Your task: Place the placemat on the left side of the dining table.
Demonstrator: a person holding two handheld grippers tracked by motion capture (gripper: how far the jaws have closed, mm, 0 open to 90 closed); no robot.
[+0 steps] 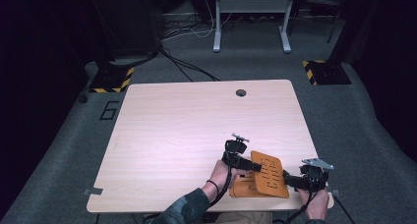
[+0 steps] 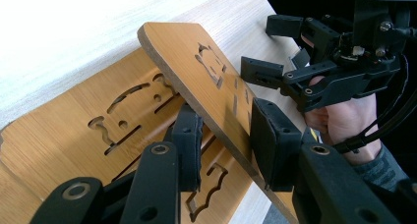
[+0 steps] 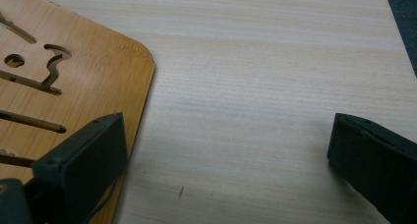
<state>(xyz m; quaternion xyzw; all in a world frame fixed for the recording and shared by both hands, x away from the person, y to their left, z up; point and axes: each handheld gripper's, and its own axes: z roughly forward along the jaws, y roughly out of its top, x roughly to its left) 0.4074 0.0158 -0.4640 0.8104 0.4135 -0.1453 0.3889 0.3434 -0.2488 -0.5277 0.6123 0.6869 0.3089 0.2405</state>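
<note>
Here, in the high view, two thin wooden boards with cut-out shapes sit near the front right corner of the worktop (image 1: 172,126). The lower board (image 1: 244,188) lies flat, and the upper board (image 1: 269,174) rests tilted across it. The left tongs (image 1: 247,166) meet the upper board at its left edge, and the right tongs (image 1: 291,181) are just beside its right edge.

In the left gripper view, the left tongs (image 2: 227,146) pinch the upper board (image 2: 196,76) between both pads, so this board is lifted at an angle while the lower board (image 2: 59,130) stays flat on the worktop (image 2: 74,27). The right tongs (image 2: 268,47) show farther off, spread, near the far edge of the lifted board but not touching it, as far as I can tell.

In the right gripper view, the right tongs (image 3: 223,157) are spread wide over the bare worktop (image 3: 255,62); one pad is above the corner of a board (image 3: 74,86), and nothing is between the pads.

I judge that the work is at an early to middle point: the upper board is gripped and partly raised. What is left is for the right tongs to take hold, and then to move the board away or to join it with the other one
</note>
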